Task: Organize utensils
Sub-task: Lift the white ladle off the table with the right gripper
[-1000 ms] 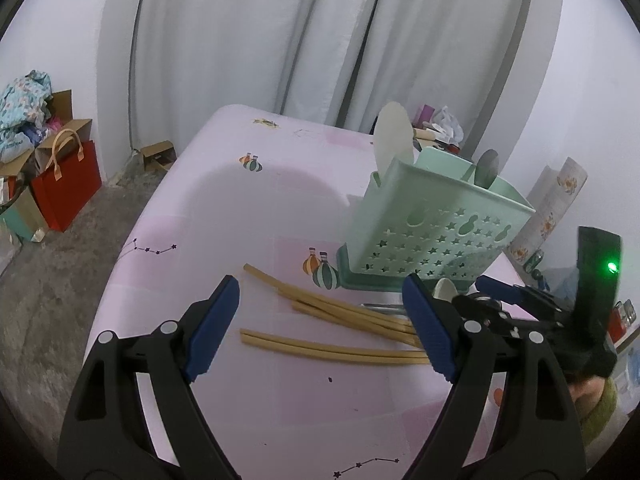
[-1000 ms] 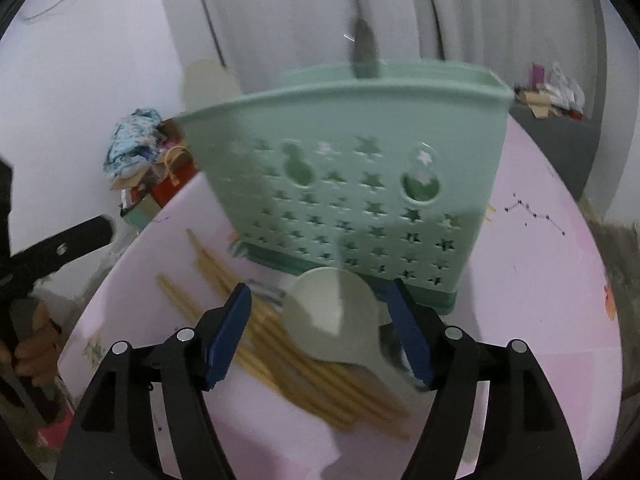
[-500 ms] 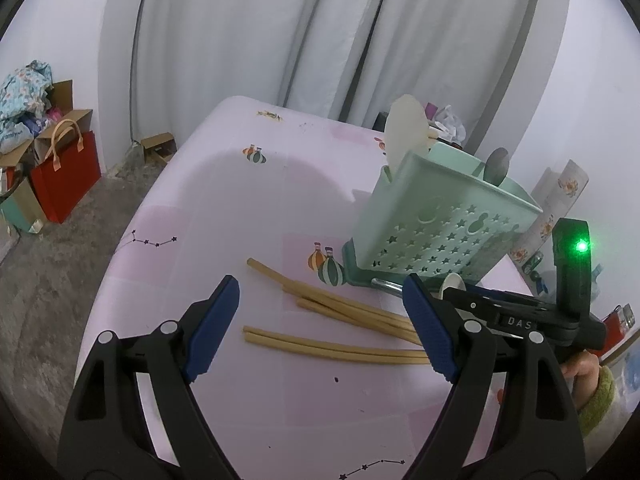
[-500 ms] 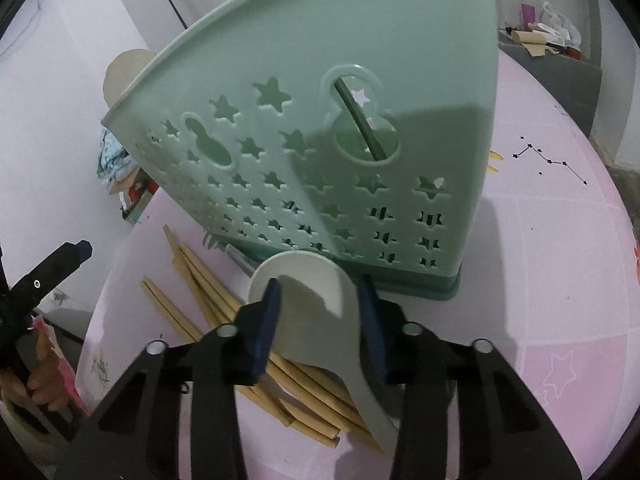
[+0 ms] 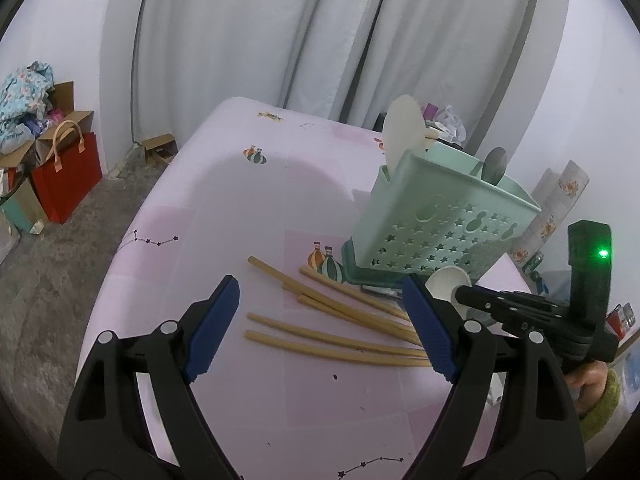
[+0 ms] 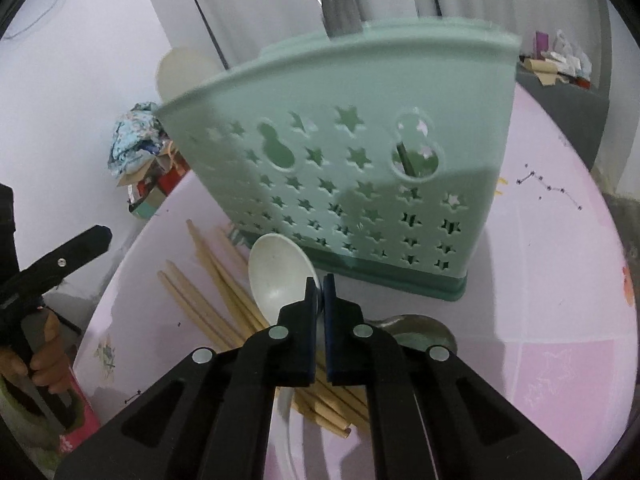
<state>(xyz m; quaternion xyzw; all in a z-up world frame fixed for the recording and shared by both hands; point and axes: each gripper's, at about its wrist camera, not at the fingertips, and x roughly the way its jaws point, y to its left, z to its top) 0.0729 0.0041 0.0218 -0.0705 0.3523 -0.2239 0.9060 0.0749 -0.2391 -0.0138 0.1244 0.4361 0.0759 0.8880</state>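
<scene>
The right gripper (image 6: 319, 292), clamped on the white spoon's (image 6: 280, 270) rim before the caddy (image 6: 352, 152), should lift straight, clearing chopsticks (image 6: 208, 280); left gripper (image 5: 320, 320) gapes wide.

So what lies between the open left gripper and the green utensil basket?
In the left wrist view, loose wooden chopsticks lie on the pink tablecloth between the left gripper and the green basket.
</scene>
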